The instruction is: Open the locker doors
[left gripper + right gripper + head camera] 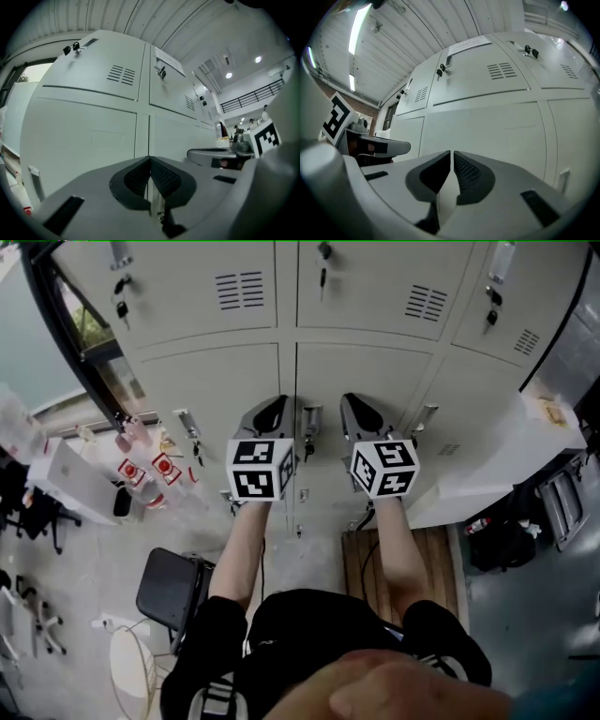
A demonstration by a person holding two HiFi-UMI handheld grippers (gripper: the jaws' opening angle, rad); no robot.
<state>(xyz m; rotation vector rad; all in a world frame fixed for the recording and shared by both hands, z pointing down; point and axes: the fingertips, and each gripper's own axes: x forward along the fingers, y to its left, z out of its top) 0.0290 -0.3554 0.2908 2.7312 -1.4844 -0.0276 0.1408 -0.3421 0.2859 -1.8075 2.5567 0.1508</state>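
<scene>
A bank of pale grey lockers fills the head view, and every door I see is closed. The upper doors have vent slots and keys hanging in their locks. The lower doors carry small latch handles. My left gripper and right gripper hang side by side just short of the lower centre doors, both shut and empty. The left gripper points at the seam between two lower doors. The right gripper faces a lower door.
A white desk with bottles stands at the left, beside a black chair. A white counter juts out at the right. A wooden board lies on the floor under me.
</scene>
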